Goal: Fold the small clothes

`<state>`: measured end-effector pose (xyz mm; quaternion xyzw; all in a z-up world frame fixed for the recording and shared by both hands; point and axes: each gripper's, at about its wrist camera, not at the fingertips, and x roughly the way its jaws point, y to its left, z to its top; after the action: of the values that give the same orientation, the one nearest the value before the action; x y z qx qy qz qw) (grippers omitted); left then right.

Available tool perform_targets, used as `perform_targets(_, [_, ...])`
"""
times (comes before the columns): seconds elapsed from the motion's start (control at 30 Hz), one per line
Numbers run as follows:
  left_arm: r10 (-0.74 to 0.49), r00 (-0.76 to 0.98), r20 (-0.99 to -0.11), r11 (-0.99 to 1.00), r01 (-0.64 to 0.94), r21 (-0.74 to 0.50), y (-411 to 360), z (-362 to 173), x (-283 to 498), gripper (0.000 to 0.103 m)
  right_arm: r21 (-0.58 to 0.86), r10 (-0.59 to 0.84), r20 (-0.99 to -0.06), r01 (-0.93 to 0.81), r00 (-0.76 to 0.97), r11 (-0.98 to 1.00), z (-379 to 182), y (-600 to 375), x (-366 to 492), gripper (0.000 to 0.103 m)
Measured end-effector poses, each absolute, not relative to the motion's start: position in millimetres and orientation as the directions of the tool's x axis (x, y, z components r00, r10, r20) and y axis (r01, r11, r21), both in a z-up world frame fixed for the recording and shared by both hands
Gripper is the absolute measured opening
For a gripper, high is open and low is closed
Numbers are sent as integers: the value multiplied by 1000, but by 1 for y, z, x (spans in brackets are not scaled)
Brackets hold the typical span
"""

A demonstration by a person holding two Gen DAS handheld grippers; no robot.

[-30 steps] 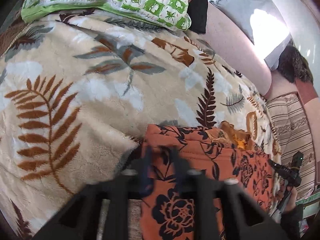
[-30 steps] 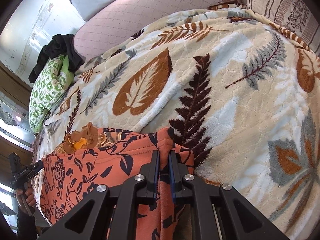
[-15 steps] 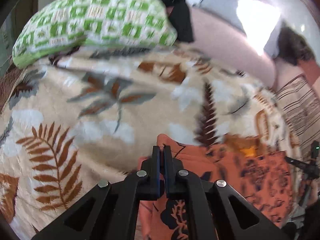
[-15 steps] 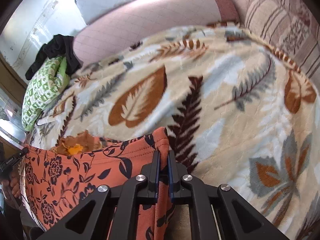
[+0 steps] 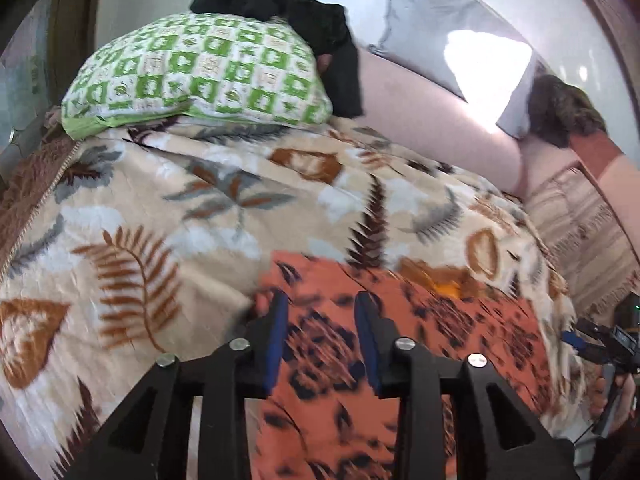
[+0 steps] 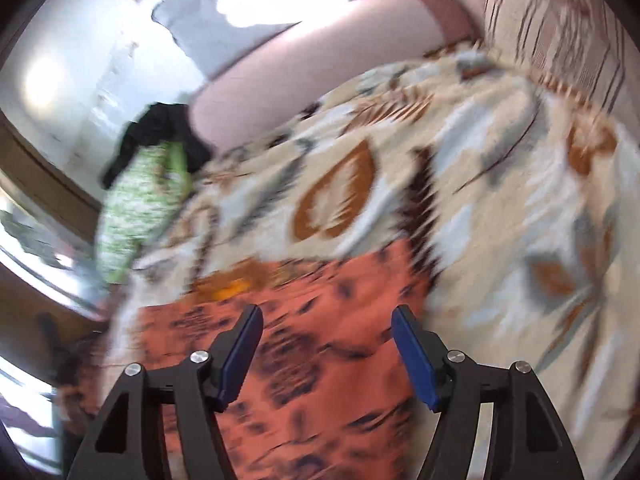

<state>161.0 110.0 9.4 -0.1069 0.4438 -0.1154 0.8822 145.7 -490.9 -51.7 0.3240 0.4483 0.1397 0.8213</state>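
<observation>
An orange garment with a black flower print (image 5: 400, 320) lies flat on a leaf-patterned blanket (image 5: 180, 220). It also shows in the right wrist view (image 6: 320, 344). My left gripper (image 5: 322, 320) is open and empty, its blue-padded fingers just above the garment's left part. My right gripper (image 6: 326, 336) is wide open and empty above the garment's right part. A yellow-orange patch (image 5: 446, 290) shows at the garment's far edge. Both views are motion-blurred.
A green-and-white checked pillow (image 5: 200, 72) with a black cloth (image 5: 312, 24) on it lies at the far left of the bed. A pink bolster (image 5: 432, 120) and a grey pillow (image 5: 440, 32) lie along the far side. A striped cushion (image 6: 560, 32) stands at the right.
Both grippers were shut on the garment's top corners. They have let go, opened and pulled back, and the garment now lies flat.
</observation>
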Motion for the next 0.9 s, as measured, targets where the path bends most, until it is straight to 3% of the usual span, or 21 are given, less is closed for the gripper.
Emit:
perform_targets(0.1, [-315, 535, -784, 948, 130, -292, 91, -8, 135, 41, 797, 663, -546, 75, 512, 599, -82, -474, 128, 70])
perform_targets(0.17, [-264, 473, -841, 964, 99, -247, 82, -35, 125, 41, 815, 675, -553, 151, 488, 560, -112, -473, 119, 70])
perform_targets(0.23, [-132, 352, -926, 991, 64, -117, 78, -76, 127, 38, 806, 655, -581, 232, 484, 544, -143, -485, 115, 70])
perform_targets(0.3, [-99, 398, -912, 995, 60, -82, 80, -76, 121, 36, 863, 687, -505, 279, 523, 422, -156, -501, 111, 65])
perform_targets(0.4, [-129, 430, -894, 992, 43, -122, 82, -49, 110, 36, 833, 637, -540, 242, 551, 497, -125, -501, 106, 69])
perform_targets(0.5, [-153, 474, -867, 988, 76, -133, 78, -36, 96, 39, 853, 684, -493, 143, 538, 502, -106, -489, 96, 70])
perform_targets(0.63, [-90, 384, -919, 996, 59, -73, 73, -74, 97, 41, 792, 628, -605, 287, 489, 539, -149, -494, 74, 70])
perform_targets(0.73, [-51, 420, -906, 998, 62, -28, 68, -67, 92, 41, 819, 629, -569, 293, 530, 494, -146, -503, 66, 69])
perform_targets(0.9, [-131, 507, -852, 990, 106, -90, 50, -29, 84, 41, 805, 633, -554, 151, 541, 574, -97, -489, 91, 70])
